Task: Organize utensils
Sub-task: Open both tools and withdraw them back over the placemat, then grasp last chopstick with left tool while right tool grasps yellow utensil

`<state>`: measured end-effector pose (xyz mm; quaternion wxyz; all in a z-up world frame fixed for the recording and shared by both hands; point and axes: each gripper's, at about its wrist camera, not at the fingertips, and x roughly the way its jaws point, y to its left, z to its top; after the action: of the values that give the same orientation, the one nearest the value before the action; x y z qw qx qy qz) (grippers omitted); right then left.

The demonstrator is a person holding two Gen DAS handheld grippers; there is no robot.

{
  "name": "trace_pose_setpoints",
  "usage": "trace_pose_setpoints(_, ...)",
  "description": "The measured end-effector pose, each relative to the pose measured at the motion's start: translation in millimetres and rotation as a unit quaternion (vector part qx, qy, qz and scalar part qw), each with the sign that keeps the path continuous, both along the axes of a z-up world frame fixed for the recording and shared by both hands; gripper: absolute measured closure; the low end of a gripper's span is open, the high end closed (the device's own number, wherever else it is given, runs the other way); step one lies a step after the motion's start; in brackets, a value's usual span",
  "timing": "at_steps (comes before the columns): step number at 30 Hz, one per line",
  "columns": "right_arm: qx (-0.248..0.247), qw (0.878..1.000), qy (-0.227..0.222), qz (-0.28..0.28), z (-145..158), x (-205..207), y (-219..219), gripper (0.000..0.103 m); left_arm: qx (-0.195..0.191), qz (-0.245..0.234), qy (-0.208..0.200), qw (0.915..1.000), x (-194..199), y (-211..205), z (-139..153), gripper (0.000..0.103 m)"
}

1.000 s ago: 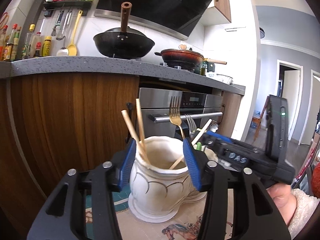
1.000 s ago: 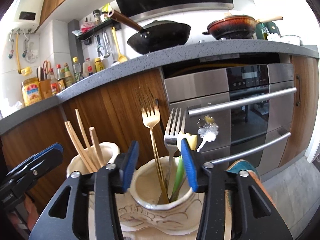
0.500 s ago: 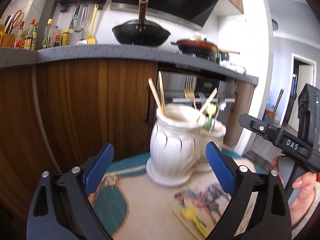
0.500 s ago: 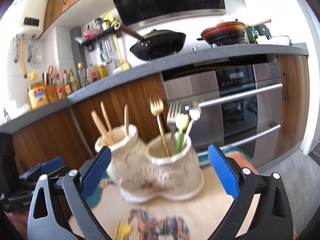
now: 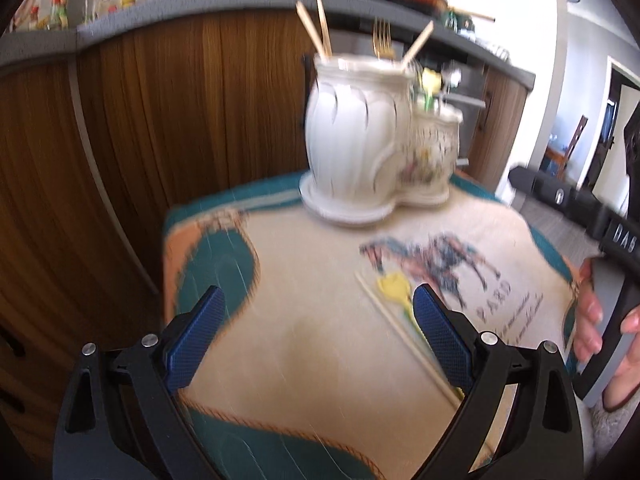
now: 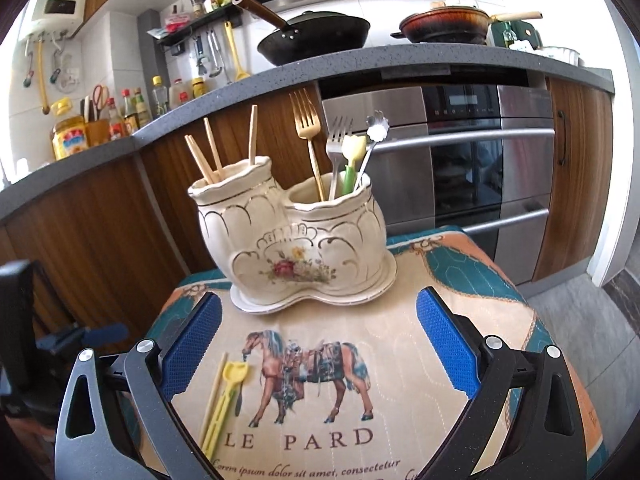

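Observation:
A white two-pot ceramic holder (image 6: 296,240) stands at the far side of a horse-print mat (image 6: 400,340). Its left pot holds three wooden chopsticks (image 6: 210,152); its right pot holds a gold fork (image 6: 307,128), a silver fork, a yellow-green utensil and a flower-headed spoon. A yellow plastic utensil (image 6: 228,396) and a loose chopstick (image 6: 214,392) lie on the mat at the near left. My right gripper (image 6: 318,344) is open and empty, back from the holder. My left gripper (image 5: 318,340) is open and empty; the holder (image 5: 360,136) and the yellow utensil (image 5: 396,288) show blurred there.
Wooden cabinet fronts (image 6: 100,232) and a steel oven (image 6: 460,160) stand close behind the small table. The counter above carries a black wok (image 6: 316,36), a red pan and bottles. The floor drops off at the right (image 6: 592,320).
Both grippers opened wide and pulled back from the holder over the last second. They now sit higher and look down onto the mat, where the yellow utensil and chopstick come into view.

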<state>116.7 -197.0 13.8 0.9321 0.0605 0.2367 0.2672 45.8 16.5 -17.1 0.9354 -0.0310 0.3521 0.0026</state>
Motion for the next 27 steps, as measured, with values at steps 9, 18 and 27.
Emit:
trace_pose_setpoints(9, 0.004, 1.000, -0.002, 0.008, 2, -1, -2, 0.006, 0.038, -0.030, 0.076, 0.9959, 6, -35, -29, 0.033)
trace_pose_setpoints(18, 0.002, 1.000, 0.001, 0.012, 1, -1, -3, 0.006, 0.045, -0.041, 0.092, 0.9939, 13, -47, -30, 0.056)
trace_pose_setpoints(27, -0.022, 0.999, 0.020, 0.036, -1, -4, 6, 0.006, 0.035, -0.054, 0.103, 0.9926, 8, -29, -24, 0.096)
